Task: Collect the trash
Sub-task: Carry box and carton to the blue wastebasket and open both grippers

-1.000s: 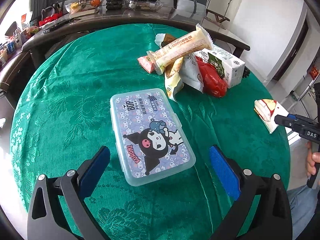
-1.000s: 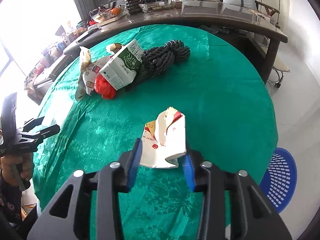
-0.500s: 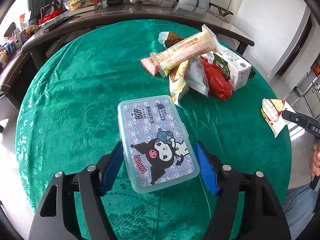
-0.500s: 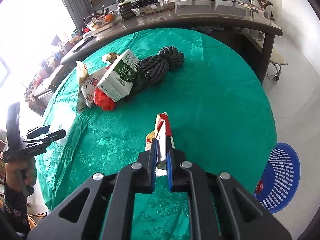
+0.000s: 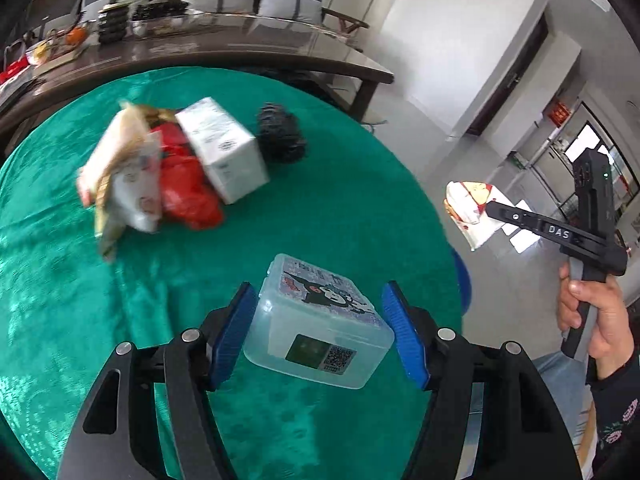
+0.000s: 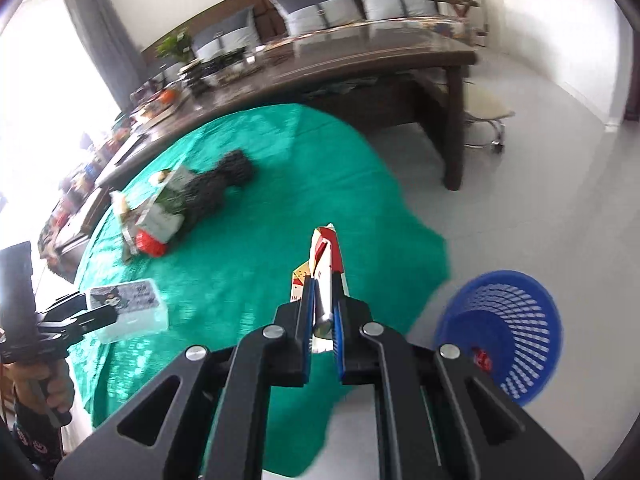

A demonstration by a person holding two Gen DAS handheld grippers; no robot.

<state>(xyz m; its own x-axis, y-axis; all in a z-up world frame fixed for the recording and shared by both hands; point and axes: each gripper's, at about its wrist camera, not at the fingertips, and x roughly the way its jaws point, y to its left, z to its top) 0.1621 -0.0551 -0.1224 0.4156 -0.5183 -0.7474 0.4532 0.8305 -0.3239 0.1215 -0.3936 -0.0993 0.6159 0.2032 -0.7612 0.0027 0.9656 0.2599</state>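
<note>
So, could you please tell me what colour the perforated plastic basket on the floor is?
Blue; the perforated plastic basket shows best in the right wrist view.

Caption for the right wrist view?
Right tongs pinch a flattened red-and-white wrapper above the green tablecloth, near the blue basket.

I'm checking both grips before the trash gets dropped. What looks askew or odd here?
The plastic box sits tilted between the left gripper's closing fingers, one corner low, off the green tablecloth. The right gripper pinches a crumpled wrapper flat.
</note>
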